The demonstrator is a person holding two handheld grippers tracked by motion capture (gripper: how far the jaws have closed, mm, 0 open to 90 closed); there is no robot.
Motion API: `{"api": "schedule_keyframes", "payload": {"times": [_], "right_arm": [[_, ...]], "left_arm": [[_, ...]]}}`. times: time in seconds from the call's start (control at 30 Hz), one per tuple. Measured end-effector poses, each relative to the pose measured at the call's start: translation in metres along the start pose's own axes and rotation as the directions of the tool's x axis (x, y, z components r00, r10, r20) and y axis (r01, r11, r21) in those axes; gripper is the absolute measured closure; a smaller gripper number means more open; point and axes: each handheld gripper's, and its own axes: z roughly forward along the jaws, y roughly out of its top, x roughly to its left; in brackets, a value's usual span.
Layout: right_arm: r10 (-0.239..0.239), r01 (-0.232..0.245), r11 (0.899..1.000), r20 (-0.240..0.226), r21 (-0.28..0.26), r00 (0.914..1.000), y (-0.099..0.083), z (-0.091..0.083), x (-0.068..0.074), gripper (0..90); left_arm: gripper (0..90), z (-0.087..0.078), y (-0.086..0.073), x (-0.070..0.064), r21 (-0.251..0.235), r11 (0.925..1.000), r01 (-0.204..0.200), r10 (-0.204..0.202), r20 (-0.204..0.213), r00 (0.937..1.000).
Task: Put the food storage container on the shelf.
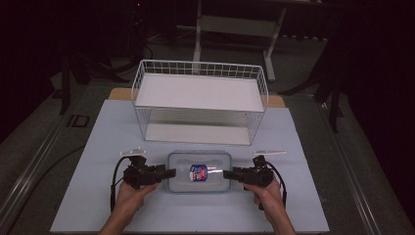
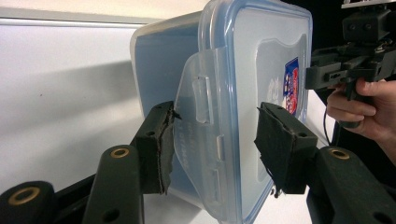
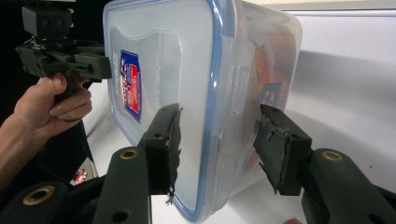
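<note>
A clear plastic box (image 1: 199, 184) with a blue-rimmed lid and a red and blue sticker (image 1: 197, 172) lies flat on the white mat (image 1: 98, 147). My left gripper (image 1: 171, 172) is at its left end and my right gripper (image 1: 226, 174) at its right end. In the left gripper view, the open left gripper (image 2: 217, 144) straddles the box (image 2: 261, 70) at its latch flap (image 2: 198, 93). In the right gripper view, the right gripper (image 3: 217, 144) is open around the other end of the box (image 3: 173, 60). Something orange shows dimly inside the box.
A white wire rack (image 1: 200, 98) with two shelves stands just behind the box. Table edges lie close on both sides. Each gripper view shows the other hand and gripper, the right one (image 2: 345, 70) and the left one (image 3: 70, 63), beyond the box.
</note>
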Motion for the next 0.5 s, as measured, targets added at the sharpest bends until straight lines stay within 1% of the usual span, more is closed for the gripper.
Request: {"api": "schedule_keyframes", "payload": {"times": [0.03,0.13,0.43,0.5], "right_arm": [[-0.002,0.002,1.000,0.011,-0.005,0.9999,-0.0006,0.0003,0.0013,51.0],[0.007,-0.006,1.000,0.018,-0.018,0.9998,-0.0018,0.0006,0.0017,51.0],[0.020,-0.019,0.999,0.019,-0.031,0.9996,-0.0021,-0.0001,0.0034,51.6],[0.016,-0.015,0.999,0.023,-0.036,0.9996,-0.0019,-0.0004,0.0047,51.7]], "left_arm": [[47.6,0.0002,-0.0004,-0.0004,-0.005,1.0000,0.003,-0.003,-0.004,1.0000],[47.5,0.0004,-0.0013,-0.0015,-0.016,0.9998,0.012,-0.013,-0.014,0.9998],[47.7,-0.0007,-0.0004,-0.0041,-0.012,0.9999,0.007,-0.007,-0.029,0.9996],[47.8,-0.0019,0.0002,-0.0044,-0.010,0.9999,0.003,-0.003,-0.029,0.9996]]}}
